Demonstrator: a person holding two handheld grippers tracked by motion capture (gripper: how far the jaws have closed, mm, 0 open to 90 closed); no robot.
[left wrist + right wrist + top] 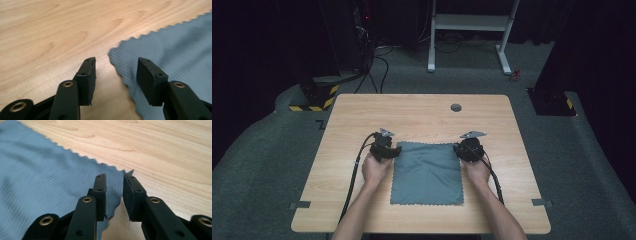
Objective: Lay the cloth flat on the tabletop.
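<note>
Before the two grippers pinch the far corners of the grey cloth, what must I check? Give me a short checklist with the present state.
1. Cloth lies flat on the table: ok.
2. Left gripper open, cloth corner between its fingers: ok.
3. Right gripper open, with only a narrow gap: ok.
4. Right corner lies between the fingers: ok, the corner tip shows just past them.
5. Fingers low enough to catch the cloth: cannot tell.
6. Cables off the cloth: ok.

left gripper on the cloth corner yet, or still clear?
Cannot tell. In the left gripper view the left gripper is open, its jaws straddling the grey cloth corner; contact underneath isn't visible.
</note>
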